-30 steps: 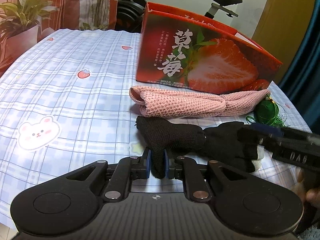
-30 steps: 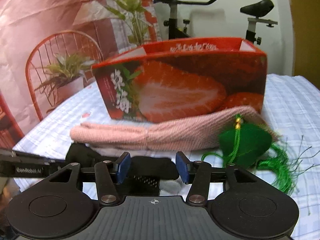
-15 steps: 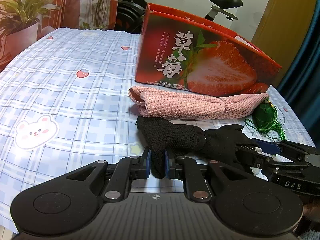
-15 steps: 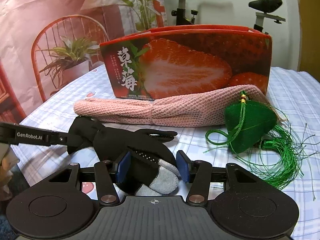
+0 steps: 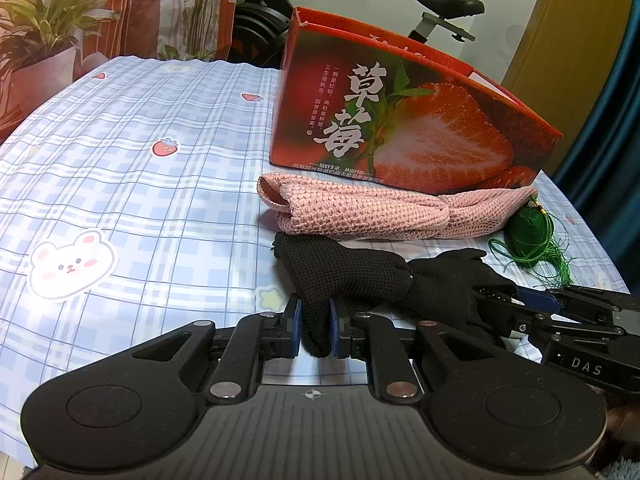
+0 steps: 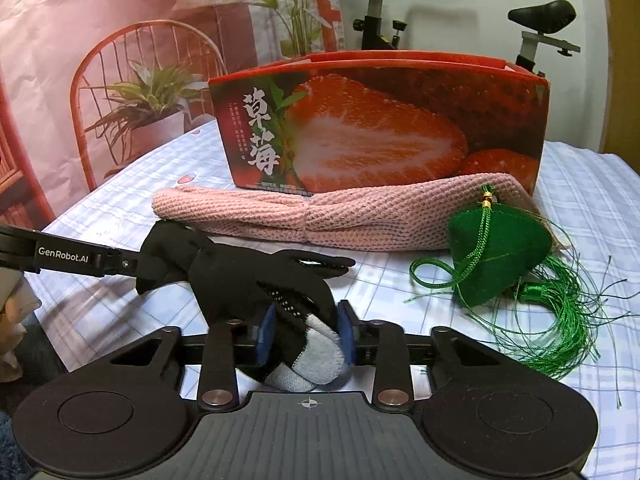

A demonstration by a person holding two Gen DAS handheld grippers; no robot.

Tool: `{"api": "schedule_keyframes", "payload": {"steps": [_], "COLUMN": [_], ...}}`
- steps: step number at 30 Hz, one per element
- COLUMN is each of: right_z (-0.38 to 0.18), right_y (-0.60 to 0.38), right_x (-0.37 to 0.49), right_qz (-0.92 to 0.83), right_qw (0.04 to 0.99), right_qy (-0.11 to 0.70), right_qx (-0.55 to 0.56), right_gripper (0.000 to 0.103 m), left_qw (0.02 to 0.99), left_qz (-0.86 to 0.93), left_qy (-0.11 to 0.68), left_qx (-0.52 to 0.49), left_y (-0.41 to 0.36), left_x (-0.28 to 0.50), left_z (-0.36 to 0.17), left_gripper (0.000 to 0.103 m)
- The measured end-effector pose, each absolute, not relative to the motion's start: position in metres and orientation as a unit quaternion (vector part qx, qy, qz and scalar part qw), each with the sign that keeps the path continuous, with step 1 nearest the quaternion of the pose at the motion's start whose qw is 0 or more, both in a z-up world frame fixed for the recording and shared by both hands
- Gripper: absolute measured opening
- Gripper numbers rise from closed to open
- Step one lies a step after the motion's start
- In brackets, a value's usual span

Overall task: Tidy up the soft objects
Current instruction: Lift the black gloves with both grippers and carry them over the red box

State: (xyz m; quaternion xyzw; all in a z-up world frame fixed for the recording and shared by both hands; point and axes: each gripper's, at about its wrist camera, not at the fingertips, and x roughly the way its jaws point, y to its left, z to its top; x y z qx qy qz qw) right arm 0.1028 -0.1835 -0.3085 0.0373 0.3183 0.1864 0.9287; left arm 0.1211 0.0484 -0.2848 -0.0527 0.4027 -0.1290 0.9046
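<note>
A black knit glove point(image 5: 352, 276) lies on the checked tablecloth; it also shows in the right wrist view point(image 6: 256, 280). My left gripper point(image 5: 315, 326) is shut on its cuff end. My right gripper point(image 6: 306, 336) is shut on its grey-tipped finger end. Behind it lie a rolled pink knit scarf point(image 5: 360, 212) point(image 6: 320, 216) and a green tasselled sachet point(image 5: 532, 236) point(image 6: 496, 256). A red strawberry box point(image 5: 400, 120) point(image 6: 380, 128), open on top, stands behind them.
The blue checked tablecloth point(image 5: 120, 184) stretches to the left. A potted plant point(image 5: 40, 40) and a red wire chair point(image 6: 132, 92) stand beyond the table's left edge. An exercise bike point(image 6: 400, 8) stands behind the box.
My right gripper has moved in over the glove's finger end and closed on it. My left gripper has kept its hold on the cuff.
</note>
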Motion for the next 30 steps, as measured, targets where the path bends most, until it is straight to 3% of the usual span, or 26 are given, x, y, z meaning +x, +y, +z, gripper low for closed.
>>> {"api": "schedule_keyframes", "payload": {"steps": [6, 23, 30], "right_z": [-0.308, -0.309, -0.294], "right_y": [-0.183, -0.184, -0.191], "right_x": [0.102, 0.101, 0.095], "right_qz": [0.191, 0.199, 0.199], "right_qw": [0.928, 0.926, 0.937], "right_qy": [0.317, 0.315, 0.275], "right_qx": [0.039, 0.058, 0.076], "right_gripper": [0.016, 0.013, 0.013], "left_qw": [0.905, 0.906, 0.918], "left_qz": [-0.129, -0.133, -0.147], "left_qy": [0.402, 0.399, 0.366], "left_qx": [-0.052, -0.046, -0.029], "left_y": [0.048, 0.048, 0.044], "left_x": [0.121, 0.120, 0.113], "left_z": [-0.285, -0.284, -0.261], "left_gripper": [0.016, 0.013, 0.010]}}
